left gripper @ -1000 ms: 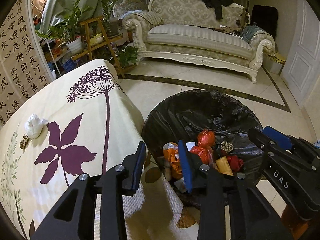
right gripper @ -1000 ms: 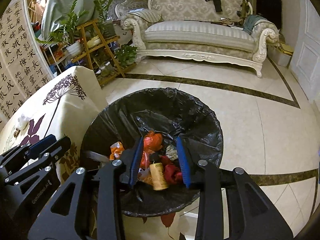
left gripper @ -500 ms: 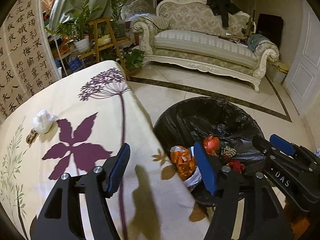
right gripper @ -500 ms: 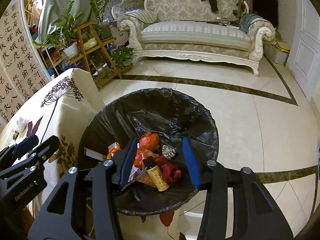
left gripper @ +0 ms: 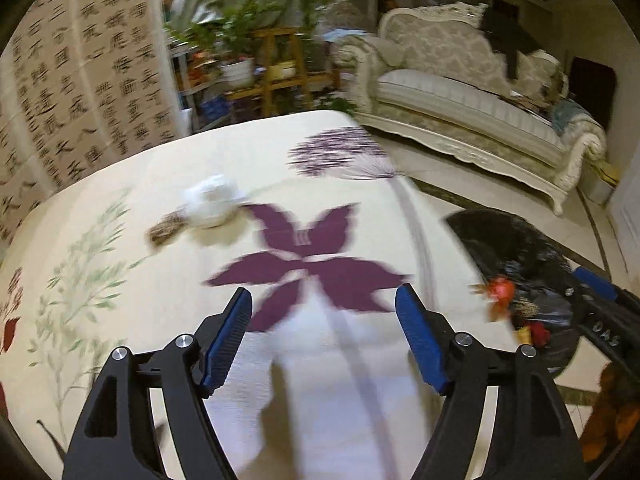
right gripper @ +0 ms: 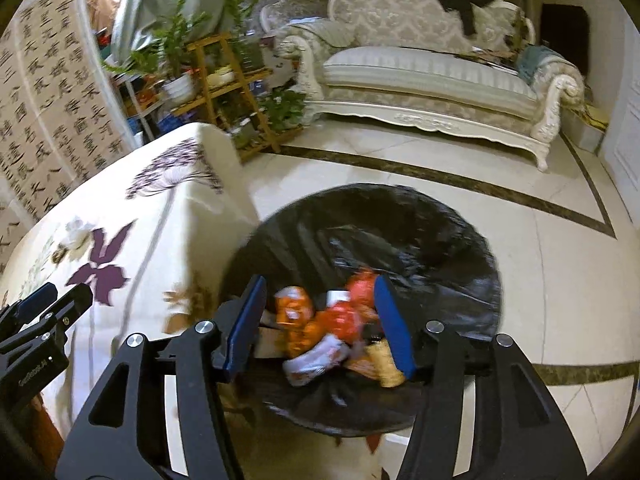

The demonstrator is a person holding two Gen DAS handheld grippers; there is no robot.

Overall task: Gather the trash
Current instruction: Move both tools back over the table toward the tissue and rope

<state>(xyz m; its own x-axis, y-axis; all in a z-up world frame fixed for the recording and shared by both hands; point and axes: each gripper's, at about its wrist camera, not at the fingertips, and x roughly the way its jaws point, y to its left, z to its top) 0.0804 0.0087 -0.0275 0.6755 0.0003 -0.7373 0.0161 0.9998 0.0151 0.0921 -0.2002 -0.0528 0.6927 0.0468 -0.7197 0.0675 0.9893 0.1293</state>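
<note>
left tool (left gripper: 324, 320): ours, over the table, pointing down at the purple leaf print; its jaws are opening, already wide, and we see nothing between the blue pads (left gripper: 228, 336), only cloth below.
right tool (right gripper: 320, 320): ours, above the bin; its jaws are opening too, about half wide, nothing gripped; the wrappers we see between its pads lie down in the bin.
table (left gripper: 120, 360): covered by a cream tablecloth (left gripper: 168, 280) printed with purple flowers and green sprigs; it stands just beside the bin.
white crumpled trash (left gripper: 212, 200): on the table, ahead and to the left of our left tool, well clear of its tips; blurred, so we cannot tell whether it is paper or plastic.
small brown scrap (left gripper: 164, 230): touching or just beside the white lump, on its near-left side; too blurred for us to name.
bin (right gripper: 460, 232): round, lined with a black bag, on the tiled floor (right gripper: 560, 280) at the table's corner.
trash in bin (right gripper: 320, 324): orange and red wrappers, a white-edged packet and a yellowish tube lying in a heap at the bottom.
background: a cream carved sofa (right gripper: 432, 76), a wooden plant stand (right gripper: 224, 80) with pots, and a screen of calligraphy (left gripper: 80, 80) behind the table.
</note>
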